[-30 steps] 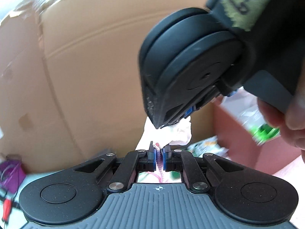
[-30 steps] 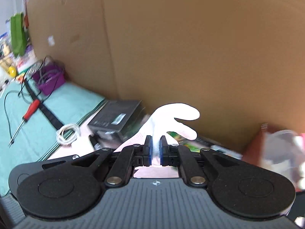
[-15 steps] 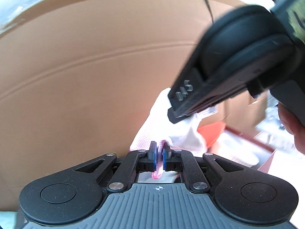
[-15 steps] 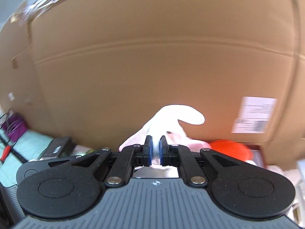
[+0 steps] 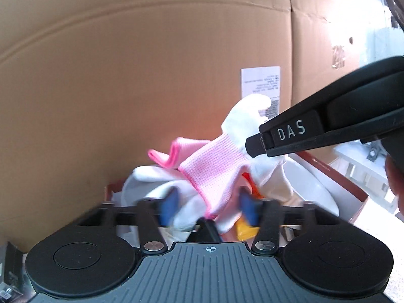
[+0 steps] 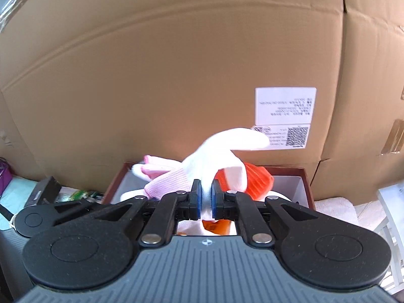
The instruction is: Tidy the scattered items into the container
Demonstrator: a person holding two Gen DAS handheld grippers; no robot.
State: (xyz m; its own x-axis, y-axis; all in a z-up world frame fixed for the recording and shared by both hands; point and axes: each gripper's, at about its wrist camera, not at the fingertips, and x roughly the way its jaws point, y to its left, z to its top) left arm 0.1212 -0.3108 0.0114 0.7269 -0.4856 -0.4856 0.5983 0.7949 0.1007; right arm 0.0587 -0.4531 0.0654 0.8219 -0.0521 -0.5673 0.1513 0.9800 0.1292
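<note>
Right gripper (image 6: 205, 198) was pinched tight on a white glove (image 6: 214, 151); the blue pads had only the glove fabric between them. The glove's pink cuff (image 6: 166, 184) hung to the left of the jaws, and one white finger stuck out toward the label (image 6: 285, 106) on the cardboard wall (image 6: 176, 75). The glove was held over the box (image 6: 305, 184), a red-brown container sitting right against the wall's base. An orange item (image 6: 255, 179) lay inside the box, behind the glove and partly hidden by it. More white and pink fabric lay at the box's left end; couldn't tell if it was a second glove.

Left gripper (image 5: 208, 208) was wide open, its blue pads (image 5: 169, 205) well apart and blurred, holding nothing. The glove (image 5: 214, 171) hung between the pads, pink cuff down; couldn't tell whether it touched either pad. In the left wrist view the right gripper (image 5: 255, 142) came in from the right, marked DAS, its tip on the glove above the cuff. The box rim (image 5: 335, 176) showed to the right of the glove, with white stuff inside it. A bit of the person's hand (image 5: 395, 184) showed at the right edge.

Left of the box, a black case (image 6: 44, 192) lay near the wall, on the table.
</note>
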